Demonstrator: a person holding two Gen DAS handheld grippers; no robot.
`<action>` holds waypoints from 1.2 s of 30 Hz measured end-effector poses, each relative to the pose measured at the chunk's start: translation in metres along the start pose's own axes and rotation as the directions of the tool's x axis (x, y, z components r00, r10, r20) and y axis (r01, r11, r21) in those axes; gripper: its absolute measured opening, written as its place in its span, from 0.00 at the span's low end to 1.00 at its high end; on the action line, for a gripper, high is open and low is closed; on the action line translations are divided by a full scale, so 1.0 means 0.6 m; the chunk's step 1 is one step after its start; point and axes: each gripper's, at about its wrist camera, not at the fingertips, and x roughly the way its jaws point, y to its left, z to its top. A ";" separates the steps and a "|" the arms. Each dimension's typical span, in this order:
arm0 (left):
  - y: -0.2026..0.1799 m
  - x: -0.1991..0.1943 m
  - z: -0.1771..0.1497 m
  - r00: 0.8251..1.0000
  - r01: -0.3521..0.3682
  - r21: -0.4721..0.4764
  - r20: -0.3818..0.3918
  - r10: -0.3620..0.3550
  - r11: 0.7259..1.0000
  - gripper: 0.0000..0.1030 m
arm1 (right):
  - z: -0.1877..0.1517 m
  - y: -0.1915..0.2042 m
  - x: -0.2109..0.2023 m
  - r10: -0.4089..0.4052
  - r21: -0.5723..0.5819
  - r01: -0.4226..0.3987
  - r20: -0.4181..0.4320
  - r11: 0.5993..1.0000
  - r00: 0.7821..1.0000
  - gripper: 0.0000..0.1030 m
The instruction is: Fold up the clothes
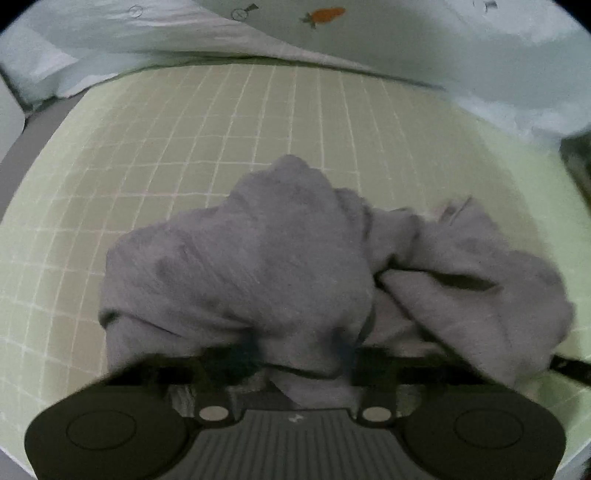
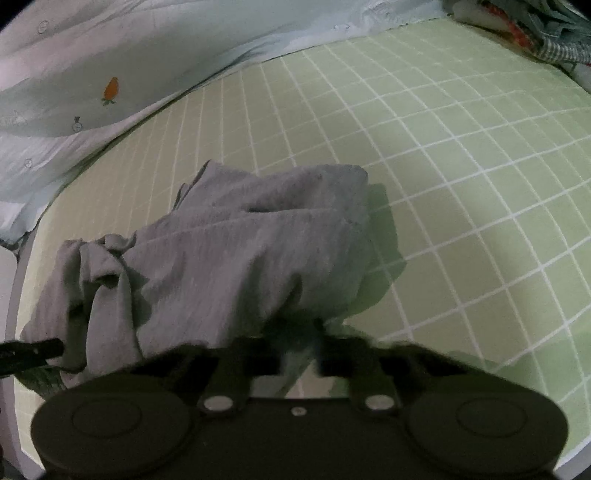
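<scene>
A crumpled grey garment [image 1: 258,251] hangs bunched over a green checked bed sheet [image 1: 184,140]. My left gripper [image 1: 299,347] is shut on the garment's near edge, with cloth draped over its fingers. In the right wrist view the same grey garment [image 2: 240,251] hangs from my right gripper [image 2: 295,339], which is shut on another part of its edge. The fingertips of both grippers are hidden in the cloth. The tip of the left gripper [image 2: 29,352] shows at the left edge of the right wrist view, and the right gripper's tip [image 1: 570,367] at the right edge of the left wrist view.
A pale blue quilt [image 1: 369,33] with a carrot print lies bunched along the far side of the bed; it also shows in the right wrist view [image 2: 110,55]. A pile of patterned clothes [image 2: 535,33] sits at the far right corner. The green sheet [image 2: 461,166] spreads to the right.
</scene>
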 end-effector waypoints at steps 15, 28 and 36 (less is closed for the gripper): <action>0.092 0.042 0.177 0.990 -0.076 -0.120 0.107 0.089 0.990 0.07 | 0.143 0.034 0.042 -0.097 -0.005 0.098 0.114 0.995 0.989 0.03; 0.117 0.017 0.135 0.994 -0.042 -0.164 0.096 0.058 0.986 0.08 | 0.074 0.032 0.008 -0.138 0.117 0.128 0.086 0.985 0.987 0.57; 0.135 -0.018 0.106 0.990 -0.040 -0.227 0.120 0.068 0.973 0.08 | 0.053 0.035 -0.002 -0.141 0.151 0.127 0.087 0.980 0.986 0.06</action>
